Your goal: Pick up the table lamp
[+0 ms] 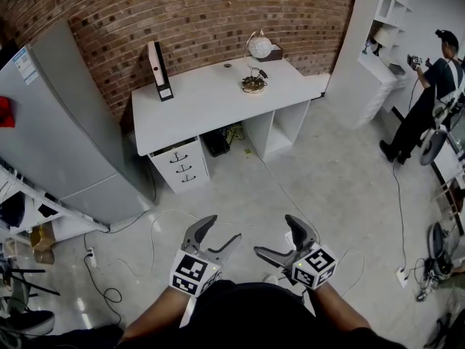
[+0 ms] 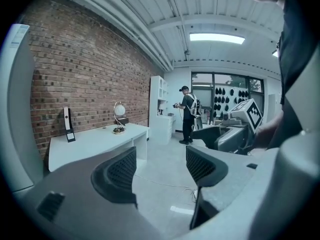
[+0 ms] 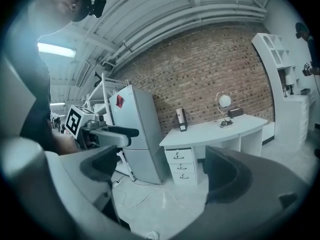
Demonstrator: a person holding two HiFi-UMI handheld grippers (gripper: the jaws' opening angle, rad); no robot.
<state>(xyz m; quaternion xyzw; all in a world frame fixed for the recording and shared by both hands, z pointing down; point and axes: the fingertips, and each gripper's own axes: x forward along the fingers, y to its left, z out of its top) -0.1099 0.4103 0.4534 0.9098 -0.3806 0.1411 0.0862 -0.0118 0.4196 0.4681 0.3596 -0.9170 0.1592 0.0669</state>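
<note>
I see a smooth white desk [image 1: 211,97] against the rough brick wall [image 1: 182,13], the round-globed table lamp [image 1: 256,65] on it; my left gripper [image 1: 224,229] and right gripper [image 1: 275,235] stand wide, empty.

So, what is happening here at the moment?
A person stands some way from the white desk, holding the left tongs and the right tongs low in front of the body. Both are open and empty. The table lamp stands untouched at the desk's back edge, near the brick wall.
</note>
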